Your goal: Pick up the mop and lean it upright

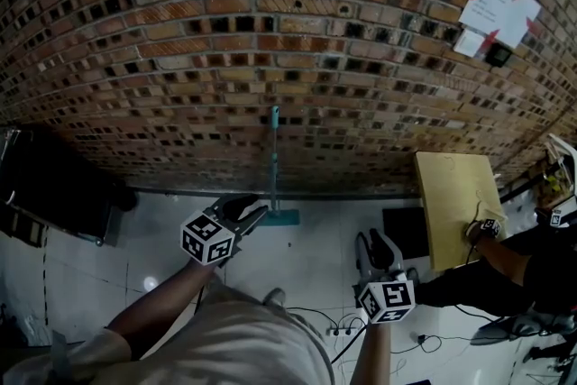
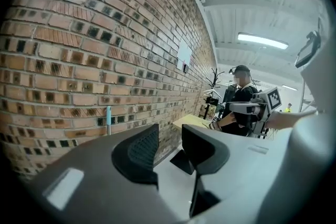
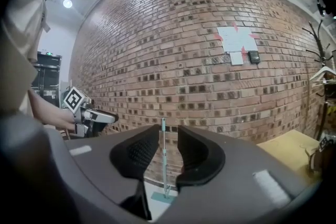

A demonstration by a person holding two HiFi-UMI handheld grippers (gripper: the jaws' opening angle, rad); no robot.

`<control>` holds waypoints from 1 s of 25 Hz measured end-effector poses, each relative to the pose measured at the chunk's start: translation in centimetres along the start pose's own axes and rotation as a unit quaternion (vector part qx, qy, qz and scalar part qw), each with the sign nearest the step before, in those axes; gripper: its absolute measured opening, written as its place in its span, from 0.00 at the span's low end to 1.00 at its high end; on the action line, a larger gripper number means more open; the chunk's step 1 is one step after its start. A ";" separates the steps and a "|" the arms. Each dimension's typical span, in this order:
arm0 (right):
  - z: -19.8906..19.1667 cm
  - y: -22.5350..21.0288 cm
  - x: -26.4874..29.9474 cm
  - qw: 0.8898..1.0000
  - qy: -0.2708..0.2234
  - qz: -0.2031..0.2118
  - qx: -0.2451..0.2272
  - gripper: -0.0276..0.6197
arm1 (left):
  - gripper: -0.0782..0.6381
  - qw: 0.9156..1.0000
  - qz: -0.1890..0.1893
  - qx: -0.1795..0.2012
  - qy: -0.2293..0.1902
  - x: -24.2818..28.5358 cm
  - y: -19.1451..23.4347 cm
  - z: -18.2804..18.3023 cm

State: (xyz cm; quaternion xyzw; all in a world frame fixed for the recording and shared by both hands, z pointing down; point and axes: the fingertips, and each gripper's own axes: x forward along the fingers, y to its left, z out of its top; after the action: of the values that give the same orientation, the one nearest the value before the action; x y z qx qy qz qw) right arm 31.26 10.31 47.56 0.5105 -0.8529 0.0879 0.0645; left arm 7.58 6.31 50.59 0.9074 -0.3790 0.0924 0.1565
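Note:
A teal mop (image 1: pixel 274 160) stands upright against the brick wall, its flat head (image 1: pixel 283 216) on the white floor. My left gripper (image 1: pixel 255 210) hovers just left of the mop head, open, with nothing between its jaws. In the left gripper view the gripper (image 2: pixel 169 139) shows a clear gap, and only the handle's top (image 2: pixel 108 117) peeks over the left jaw. My right gripper (image 1: pixel 379 241) is further right and back from the wall, open and empty. In the right gripper view the mop (image 3: pixel 164 162) appears far off in the gap of that gripper (image 3: pixel 168 136).
A yellow board (image 1: pixel 455 203) leans by the wall at right, with a black mat (image 1: pixel 403 230) beside it. A seated person (image 1: pixel 518 261) reaches toward the board. A black case (image 1: pixel 54 189) stands at left. Cables (image 1: pixel 335 329) lie on the floor near my feet.

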 end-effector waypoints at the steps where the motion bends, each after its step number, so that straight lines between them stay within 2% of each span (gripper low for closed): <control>1: -0.2 -0.2 -0.3 1.000 0.001 -0.003 0.003 0.21 | 0.33 1.000 -0.001 -0.001 0.001 0.1 -0.2 -0.1; 10: -1.0 -2.1 -1.9 1.000 0.002 -0.019 0.017 0.21 | 0.33 1.000 -0.007 -0.006 0.006 1.2 -2.0 -0.6; 25: -1.6 0.0 -1.8 1.000 0.011 0.025 0.008 0.21 | 0.33 1.000 0.005 -0.016 0.006 0.3 -2.6 -1.7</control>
State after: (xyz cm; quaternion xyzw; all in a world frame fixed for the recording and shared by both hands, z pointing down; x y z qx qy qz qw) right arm 32.13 12.15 48.73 0.4886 -0.8639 0.1017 0.0672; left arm 9.63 8.44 51.72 0.9023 -0.3838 0.0927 0.1733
